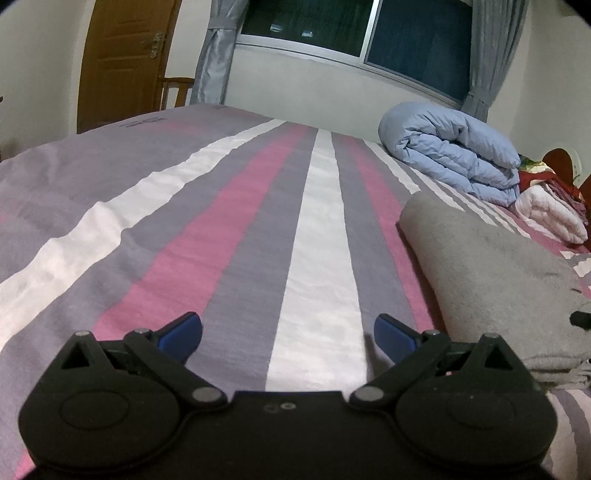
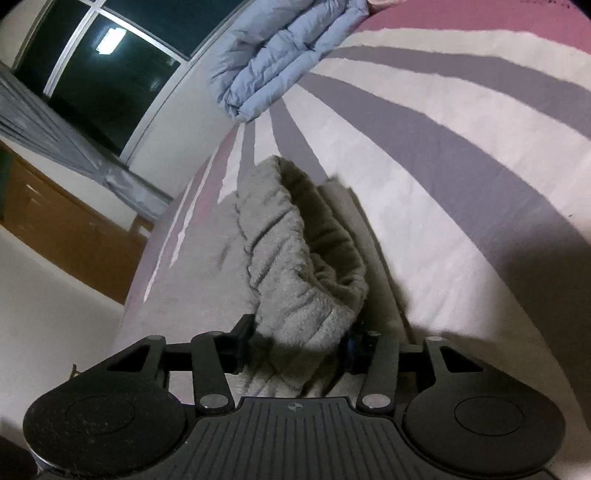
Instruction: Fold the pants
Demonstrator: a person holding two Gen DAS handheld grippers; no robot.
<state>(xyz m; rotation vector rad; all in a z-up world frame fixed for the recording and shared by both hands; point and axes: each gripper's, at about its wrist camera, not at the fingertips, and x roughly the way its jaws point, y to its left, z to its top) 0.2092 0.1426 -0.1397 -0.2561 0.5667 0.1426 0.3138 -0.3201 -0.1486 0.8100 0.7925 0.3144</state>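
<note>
The grey fleece pants [image 1: 491,273] lie folded on the striped bedspread [image 1: 229,221] at the right of the left wrist view. My left gripper [image 1: 288,334] is open and empty, low over the bedspread, to the left of the pants. In the right wrist view my right gripper [image 2: 295,345] is shut on the pants [image 2: 299,258] at their gathered elastic waistband, which bunches up between the fingers. The rest of the pants lies flat beneath and to the left.
A rolled light-blue duvet [image 1: 454,158] lies at the far right of the bed, also in the right wrist view [image 2: 280,55]. White and red bedding [image 1: 550,206] is beside it. A window [image 1: 354,33], curtains and a wooden door [image 1: 122,59] are beyond the bed.
</note>
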